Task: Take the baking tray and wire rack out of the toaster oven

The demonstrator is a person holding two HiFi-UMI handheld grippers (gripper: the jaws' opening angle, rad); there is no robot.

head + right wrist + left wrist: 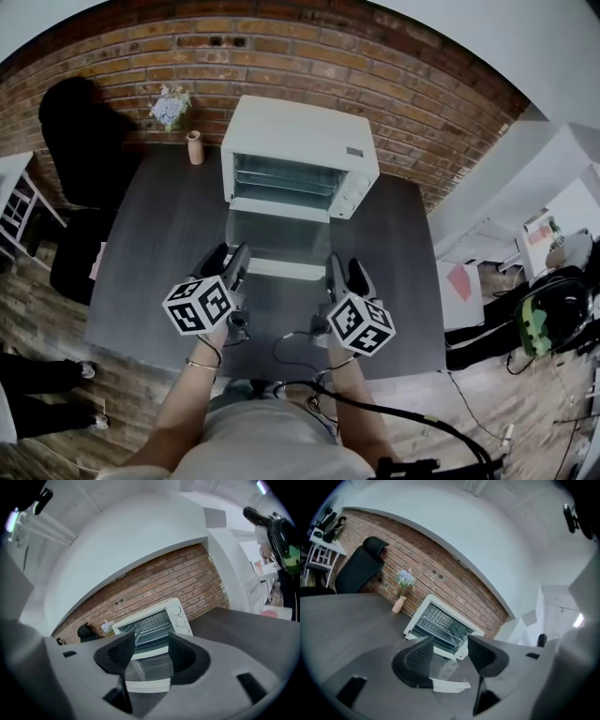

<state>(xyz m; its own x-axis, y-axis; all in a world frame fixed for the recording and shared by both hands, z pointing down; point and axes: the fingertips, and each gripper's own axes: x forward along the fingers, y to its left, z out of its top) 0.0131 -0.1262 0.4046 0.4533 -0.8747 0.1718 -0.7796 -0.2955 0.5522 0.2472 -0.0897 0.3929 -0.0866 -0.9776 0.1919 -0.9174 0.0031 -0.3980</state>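
The toaster oven stands open on the table's far side, with the wire rack above the baking tray inside. Your left gripper and right gripper hover released and empty near its lowered door.

Office or studio room dressed up with a kitchen corner, not a home kitchen: exposed brick wall under plain white upper walls, wood-plank floor, one dark bench standing free in the middle. On the bench sit a white toaster oven and a small vase beside flowers. Black office chair behind, white shelving to one side, loose cables on the floor, a bystander's shoes at the edge.
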